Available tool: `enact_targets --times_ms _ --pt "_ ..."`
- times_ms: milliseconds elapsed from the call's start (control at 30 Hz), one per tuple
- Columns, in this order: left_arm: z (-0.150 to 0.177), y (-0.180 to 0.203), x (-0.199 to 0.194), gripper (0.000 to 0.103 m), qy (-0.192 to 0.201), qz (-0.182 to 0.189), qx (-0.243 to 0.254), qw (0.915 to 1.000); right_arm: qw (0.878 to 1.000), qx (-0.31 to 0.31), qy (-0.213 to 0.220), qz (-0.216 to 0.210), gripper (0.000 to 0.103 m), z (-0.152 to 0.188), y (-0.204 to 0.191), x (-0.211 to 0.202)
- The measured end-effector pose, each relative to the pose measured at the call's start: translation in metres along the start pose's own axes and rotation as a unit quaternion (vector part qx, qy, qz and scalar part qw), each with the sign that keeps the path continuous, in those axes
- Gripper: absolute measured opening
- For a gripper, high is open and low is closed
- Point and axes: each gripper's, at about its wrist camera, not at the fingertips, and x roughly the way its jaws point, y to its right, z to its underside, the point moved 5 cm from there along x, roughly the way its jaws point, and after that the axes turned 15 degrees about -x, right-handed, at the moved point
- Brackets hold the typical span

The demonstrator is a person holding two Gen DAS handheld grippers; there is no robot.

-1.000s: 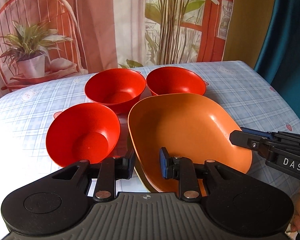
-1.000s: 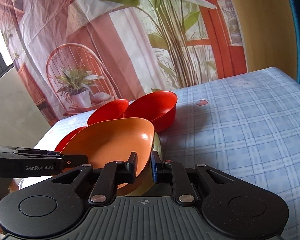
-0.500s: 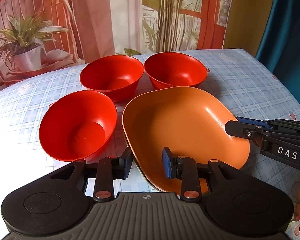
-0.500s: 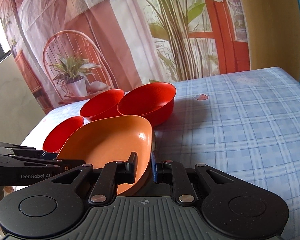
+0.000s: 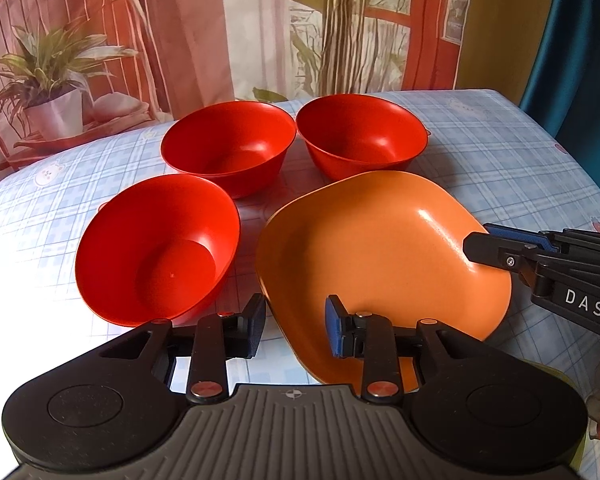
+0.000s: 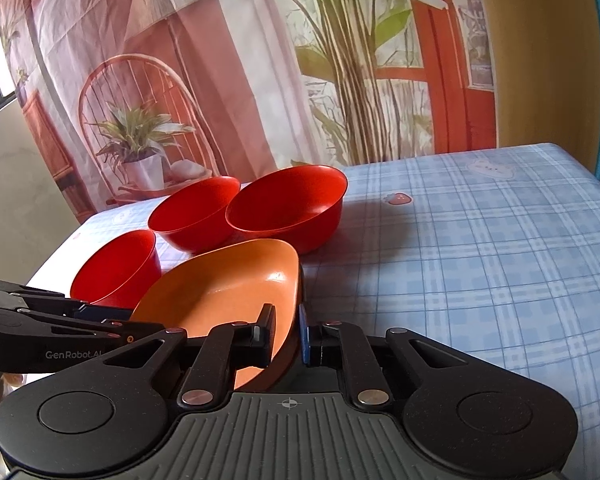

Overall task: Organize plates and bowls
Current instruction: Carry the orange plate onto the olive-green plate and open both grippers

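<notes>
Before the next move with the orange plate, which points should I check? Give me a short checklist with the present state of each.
1. right gripper shut on the rim of the orange plate: ok.
2. left gripper open, its fingers on either side of the plate's near rim: ok.
3. Plate apart from the nearest red bowl: ok.
4. The two far red bowls upright on the checked tablecloth: ok.
5. Plate lifted off the cloth: cannot tell.

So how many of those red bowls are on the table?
3. Two red bowls sit side by side at the back, back-left bowl and back-right bowl; the front bowl sits left of the orange plate. None seems hidden.
</notes>
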Motion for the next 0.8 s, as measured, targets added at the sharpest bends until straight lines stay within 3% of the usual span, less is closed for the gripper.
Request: enact_targets --times_ms 500,800 --pt "0.001 0.004 -0.017 0.036 0.028 0.013 -0.016 0.9994 0.999 -0.034 -0.005 0.022 0.016 0.0 -0.009 -0.002" --pt "0.008 0.003 -0.043 0.04 0.047 0.022 -0.034 0.9981 0.999 -0.032 0.008 0.012 0.018 -0.004 -0.015 -0.028"
